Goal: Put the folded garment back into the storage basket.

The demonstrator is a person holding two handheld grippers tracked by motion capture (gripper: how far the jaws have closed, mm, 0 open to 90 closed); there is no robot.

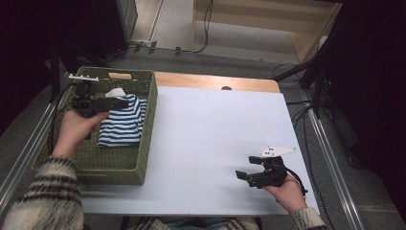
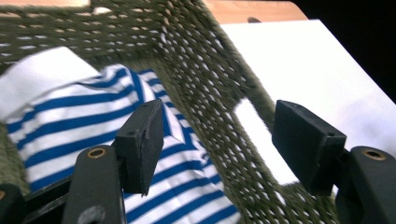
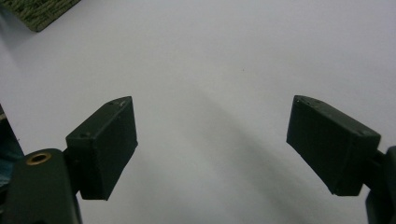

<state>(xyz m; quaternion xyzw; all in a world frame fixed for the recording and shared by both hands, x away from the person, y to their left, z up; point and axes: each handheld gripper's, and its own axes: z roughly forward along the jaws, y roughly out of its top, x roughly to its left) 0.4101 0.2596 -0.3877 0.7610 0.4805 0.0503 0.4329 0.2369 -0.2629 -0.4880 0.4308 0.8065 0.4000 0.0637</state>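
Observation:
A folded blue-and-white striped cloth (image 1: 119, 125) lies inside a green woven basket (image 1: 119, 167) at the table's left side. My left gripper (image 1: 123, 101) hovers over the far end of the cloth, held in a hand, open with nothing between its jaws. In the left gripper view the striped cloth (image 2: 70, 121) sits below the left gripper (image 2: 219, 140), whose jaws straddle the basket's wall (image 2: 210, 84) from above. My right gripper (image 1: 245, 168) rests low over the white tabletop (image 1: 215, 129) at the front right. In the right gripper view the right gripper (image 3: 212, 144) stands wide open over bare white surface.
A wooden strip (image 1: 215, 81) runs along the table's far edge. Metal rails (image 1: 330, 158) flank the table, and cables (image 1: 292, 72) lie on the floor beyond. A corner of the basket (image 3: 42, 11) shows at the top left of the right gripper view.

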